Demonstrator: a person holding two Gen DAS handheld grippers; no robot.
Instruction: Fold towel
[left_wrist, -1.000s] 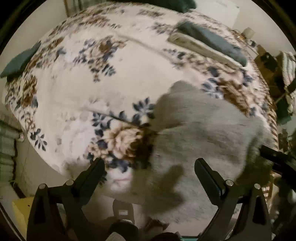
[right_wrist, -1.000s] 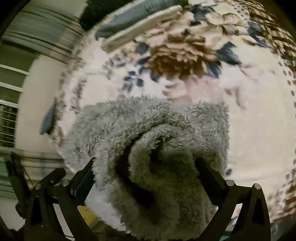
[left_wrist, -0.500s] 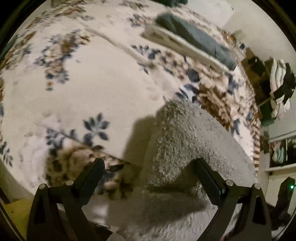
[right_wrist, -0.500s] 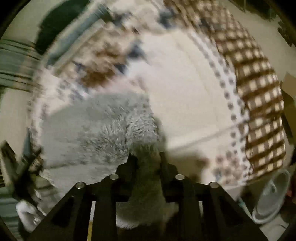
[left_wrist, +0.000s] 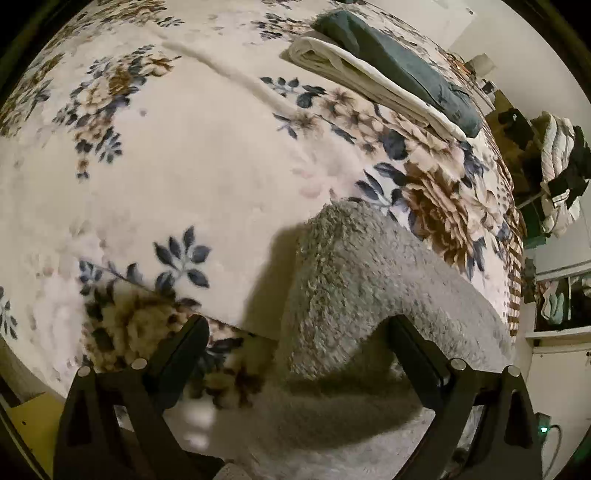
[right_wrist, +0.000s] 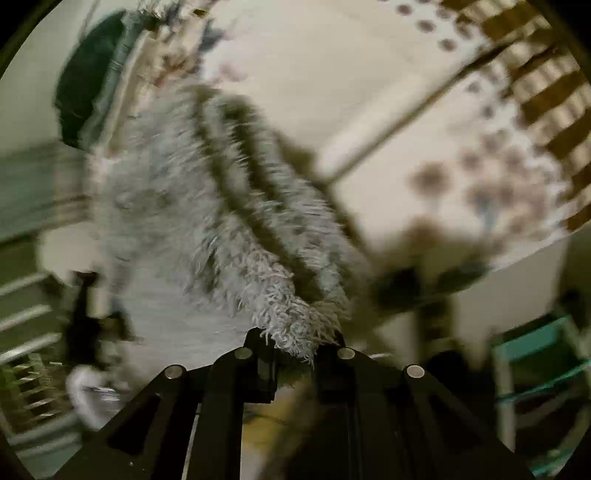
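A shaggy grey towel (left_wrist: 354, 280) lies on the floral bedspread (left_wrist: 192, 173), rising in a hump near the bed's near edge. My left gripper (left_wrist: 295, 332) is open, its black fingers (left_wrist: 184, 347) standing wide on either side of the towel's raised fold without pinching it. In the blurred right wrist view the same towel (right_wrist: 207, 206) hangs in ridged folds, and my right gripper (right_wrist: 295, 343) is shut on a tufted corner of it.
A stack of folded cloth (left_wrist: 384, 81), cream below and dark teal on top, lies at the far side of the bed. Clothes hang on a rack (left_wrist: 557, 162) beyond the bed's right edge. A teal chair (right_wrist: 535, 369) stands low at the right.
The right gripper went from open around the bunched towel to shut on its corner, then lifted and swung it. The left gripper came closer to the towel's fold and stayed open.
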